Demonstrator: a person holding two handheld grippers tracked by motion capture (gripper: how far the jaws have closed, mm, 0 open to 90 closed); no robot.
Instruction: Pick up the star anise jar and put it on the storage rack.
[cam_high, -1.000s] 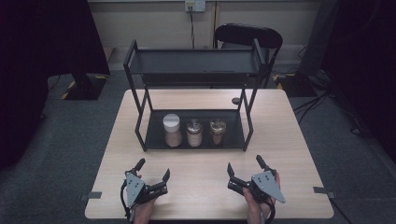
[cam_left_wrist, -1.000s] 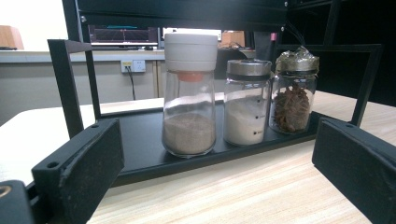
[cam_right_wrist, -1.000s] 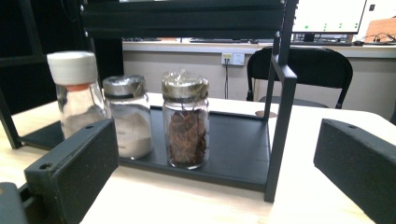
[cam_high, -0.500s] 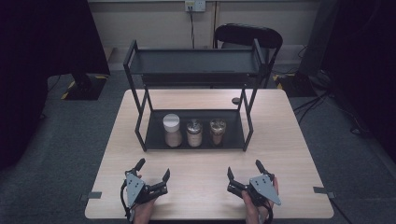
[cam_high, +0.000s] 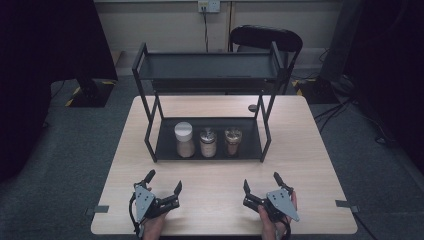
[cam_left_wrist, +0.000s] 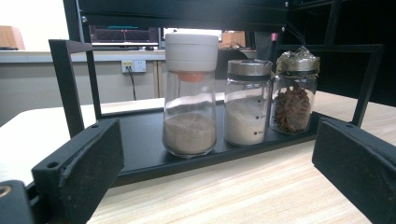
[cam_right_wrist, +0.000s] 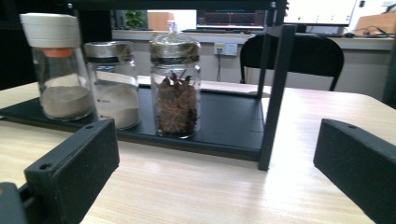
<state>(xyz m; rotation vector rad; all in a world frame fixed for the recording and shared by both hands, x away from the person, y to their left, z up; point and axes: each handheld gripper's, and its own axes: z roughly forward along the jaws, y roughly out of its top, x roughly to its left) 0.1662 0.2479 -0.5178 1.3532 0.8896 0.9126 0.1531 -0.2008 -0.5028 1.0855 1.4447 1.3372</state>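
Observation:
A black two-shelf rack (cam_high: 150, 135) stands mid-table. On its lower shelf three glass jars stand in a row: a white-capped jar of tan powder (cam_high: 184, 139) (cam_left_wrist: 190, 95) (cam_right_wrist: 61, 67), a metal-lidded jar of white powder (cam_high: 208, 142) (cam_left_wrist: 247, 102) (cam_right_wrist: 113, 84), and a jar of star anise (cam_high: 232, 140) (cam_left_wrist: 293, 92) (cam_right_wrist: 175, 86). My left gripper (cam_high: 163, 182) (cam_left_wrist: 215, 168) rests open near the table's front edge, left of centre. My right gripper (cam_high: 261, 182) (cam_right_wrist: 215, 168) is open too, at the front right. Both point at the rack with nothing between their jaws.
The rack's upper shelf (cam_high: 210, 67) looks bare. A small dark round object (cam_high: 252, 107) lies on the table behind the rack. A black chair (cam_high: 265, 37) stands beyond the far edge. Bare wood (cam_high: 210, 175) lies between the grippers and the rack.
The right gripper has shifted slightly toward the front edge. The left gripper and the jars have not moved.

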